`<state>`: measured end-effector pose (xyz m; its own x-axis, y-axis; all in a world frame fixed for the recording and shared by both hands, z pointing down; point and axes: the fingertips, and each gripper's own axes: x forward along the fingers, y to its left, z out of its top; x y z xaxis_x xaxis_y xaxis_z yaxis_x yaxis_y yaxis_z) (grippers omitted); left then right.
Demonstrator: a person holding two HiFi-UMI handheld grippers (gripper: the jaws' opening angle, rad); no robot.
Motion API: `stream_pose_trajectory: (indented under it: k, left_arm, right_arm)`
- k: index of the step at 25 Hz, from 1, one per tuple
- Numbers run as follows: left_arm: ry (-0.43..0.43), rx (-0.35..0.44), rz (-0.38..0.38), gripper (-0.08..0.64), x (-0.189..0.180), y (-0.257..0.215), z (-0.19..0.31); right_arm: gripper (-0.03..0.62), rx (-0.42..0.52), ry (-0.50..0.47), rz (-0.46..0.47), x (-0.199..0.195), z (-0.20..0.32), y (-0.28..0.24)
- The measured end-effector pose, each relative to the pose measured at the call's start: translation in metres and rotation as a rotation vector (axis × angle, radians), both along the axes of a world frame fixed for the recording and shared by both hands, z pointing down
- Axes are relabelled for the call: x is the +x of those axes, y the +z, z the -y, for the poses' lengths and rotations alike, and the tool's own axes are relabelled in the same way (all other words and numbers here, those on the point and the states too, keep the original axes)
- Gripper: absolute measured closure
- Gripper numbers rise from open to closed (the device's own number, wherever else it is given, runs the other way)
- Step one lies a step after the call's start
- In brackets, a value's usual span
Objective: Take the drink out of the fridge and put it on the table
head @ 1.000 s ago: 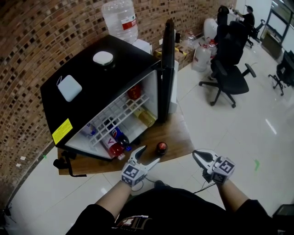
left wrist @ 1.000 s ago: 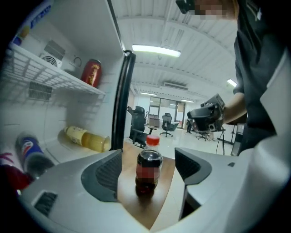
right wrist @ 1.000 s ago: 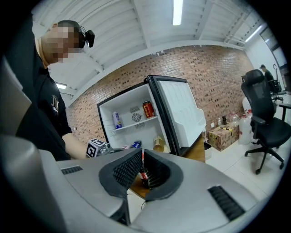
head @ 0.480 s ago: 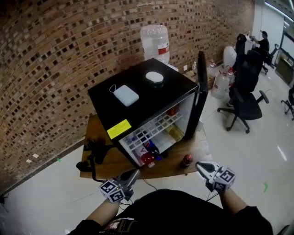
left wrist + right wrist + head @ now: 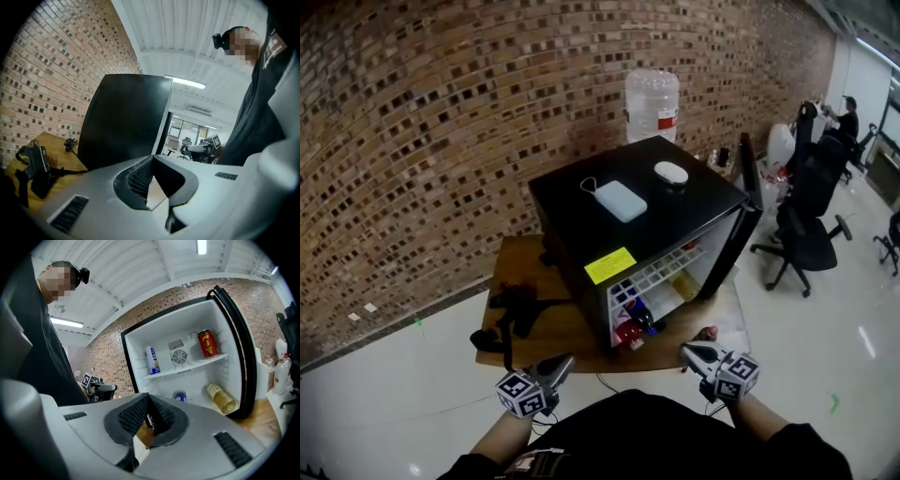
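Observation:
The black mini fridge (image 5: 628, 216) stands on the wooden table (image 5: 572, 330) with its door (image 5: 748, 202) swung open. A red drink (image 5: 706, 334) stands on the table in front of the open fridge. Inside, the right gripper view shows a red can (image 5: 207, 343), a blue-white carton (image 5: 151, 359) and a yellow bottle (image 5: 220, 398). My left gripper (image 5: 558, 367) (image 5: 152, 157) hangs off the table's near edge; its jaws have just closed and are shut on nothing. My right gripper (image 5: 694, 354) (image 5: 149, 397) is shut and empty, just short of the red drink.
Black gear with straps (image 5: 516, 305) (image 5: 35, 161) lies on the table's left part. A white pack (image 5: 619, 200) and a round white thing (image 5: 671, 172) sit on the fridge top. A water jug (image 5: 652, 103) stands behind, office chairs (image 5: 806, 234) to the right, brick wall at the back.
Both grippers have drawn back from the fridge and table. The left jaws went from wide open to shut. The red drink stays on the table. The head view has swung left.

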<state>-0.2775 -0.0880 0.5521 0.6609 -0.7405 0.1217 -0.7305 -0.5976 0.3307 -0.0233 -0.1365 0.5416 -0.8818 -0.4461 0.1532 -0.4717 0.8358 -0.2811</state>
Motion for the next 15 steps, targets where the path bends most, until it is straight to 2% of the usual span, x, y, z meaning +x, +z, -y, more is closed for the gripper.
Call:
stream_pose_trajectory:
  k: [4,15]
  left_arm:
    - [-0.006,-0.019,-0.007,0.555,-0.006,0.009,-0.001]
    - [0.024,-0.015,-0.012,0.555,0.009,-0.001,-0.004]
  right_arm:
    - [0.592,-0.009,0.004,-0.002,-0.007,0.000,0.005]
    - [0.592,0.003,-0.026,-0.001,0.000,-0.002,0.000]
